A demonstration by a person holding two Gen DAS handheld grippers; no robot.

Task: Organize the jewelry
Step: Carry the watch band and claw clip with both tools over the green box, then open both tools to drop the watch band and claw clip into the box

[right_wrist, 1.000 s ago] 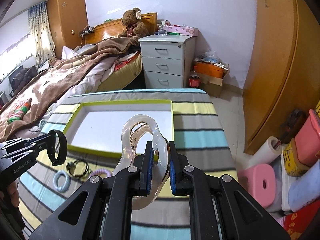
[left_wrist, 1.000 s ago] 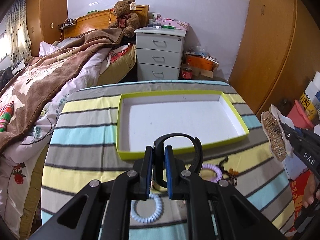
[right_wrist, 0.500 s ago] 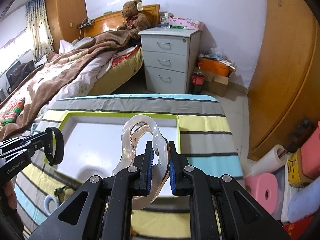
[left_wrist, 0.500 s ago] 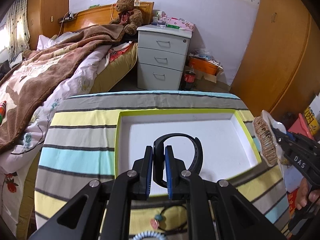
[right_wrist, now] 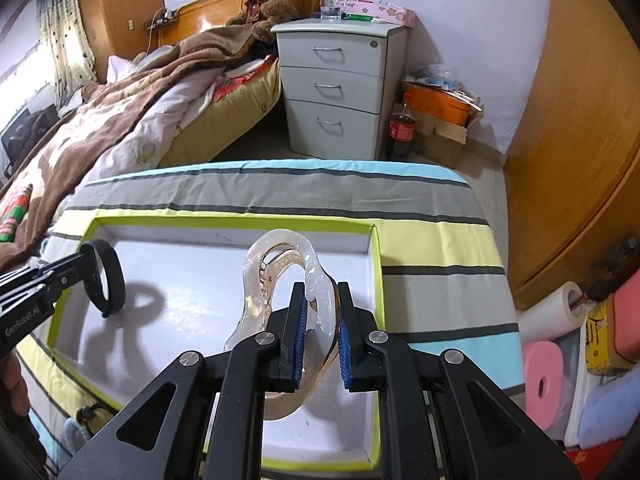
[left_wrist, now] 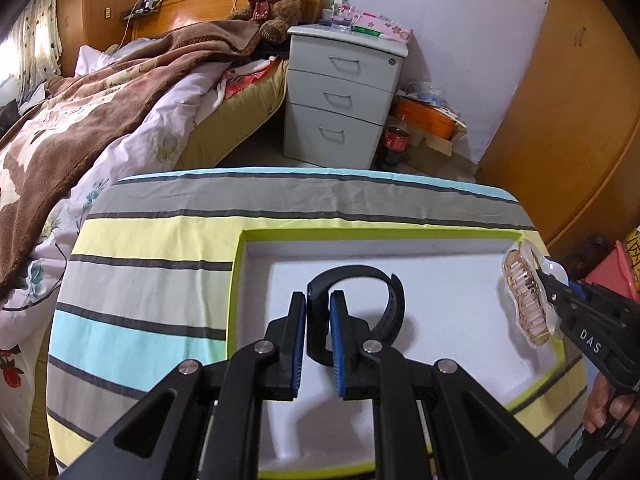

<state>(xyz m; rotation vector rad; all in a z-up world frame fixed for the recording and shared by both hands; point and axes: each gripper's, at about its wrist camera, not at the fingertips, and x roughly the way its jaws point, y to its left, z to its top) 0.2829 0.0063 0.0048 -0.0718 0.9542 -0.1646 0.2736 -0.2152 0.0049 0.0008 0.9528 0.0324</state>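
Observation:
A shallow white tray with a lime-green rim [left_wrist: 236,276] [right_wrist: 376,264] lies on the striped tablecloth. My left gripper [left_wrist: 318,300] is shut on a black wristband [left_wrist: 384,300], held just above the tray's left half; the same wristband [right_wrist: 105,280] shows at the left of the right wrist view. My right gripper [right_wrist: 322,296] is shut on a clear amber-tinted hair claw clip [right_wrist: 276,272], hanging over the tray's right half. That clip [left_wrist: 526,300], teeth showing, appears at the right edge of the left wrist view.
A dark cord piece [right_wrist: 94,414] and a pale blue coil hair tie [right_wrist: 74,430] lie on the cloth before the tray's near left corner. Beyond the table stand a bed [left_wrist: 100,104], a grey drawer unit [left_wrist: 344,92] and a cola bottle [right_wrist: 402,128]. Storage clutter [right_wrist: 560,344] sits right.
Both grippers moved forward and down from over the loose items to above the tray, each still gripping its piece. The coil ties and cord slid out of the left wrist view.

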